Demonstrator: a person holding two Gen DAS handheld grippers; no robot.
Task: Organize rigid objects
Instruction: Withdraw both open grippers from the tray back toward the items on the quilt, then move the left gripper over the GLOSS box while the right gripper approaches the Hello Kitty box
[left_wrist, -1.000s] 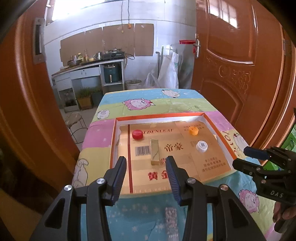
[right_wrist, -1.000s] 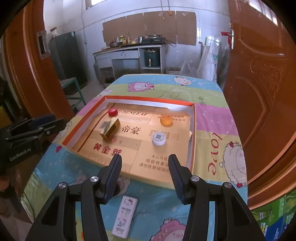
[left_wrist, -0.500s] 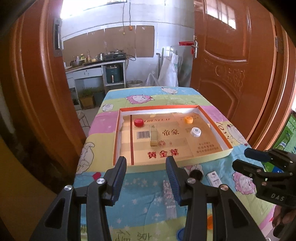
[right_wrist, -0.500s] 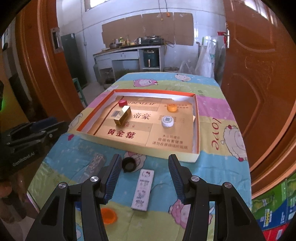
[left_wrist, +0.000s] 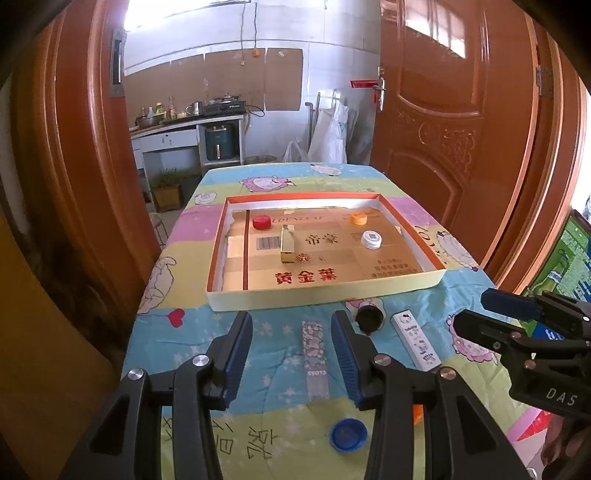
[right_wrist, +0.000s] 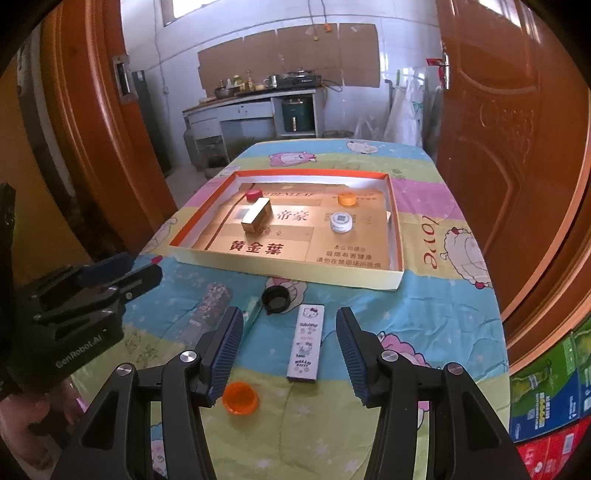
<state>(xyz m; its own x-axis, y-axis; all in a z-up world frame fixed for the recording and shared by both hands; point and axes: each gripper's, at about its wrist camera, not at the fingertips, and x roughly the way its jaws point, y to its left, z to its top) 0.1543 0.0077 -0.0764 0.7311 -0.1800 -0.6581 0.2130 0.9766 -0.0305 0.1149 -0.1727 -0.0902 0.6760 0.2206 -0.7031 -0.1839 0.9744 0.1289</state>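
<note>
The tray (left_wrist: 325, 293) holds three caps and a gold box (left_wrist: 287, 248) (upright); both grippers' fingers spread, empty.

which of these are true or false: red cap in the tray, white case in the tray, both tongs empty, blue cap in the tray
1. The red cap lies in the tray. True.
2. The white case lies in the tray. False: it lies on the cloth, in front of the tray.
3. Both tongs are empty. True: left tongs and right tongs stand open, holding nothing.
4. The blue cap lies in the tray. False: it lies on the cloth near the left tongs.
</note>
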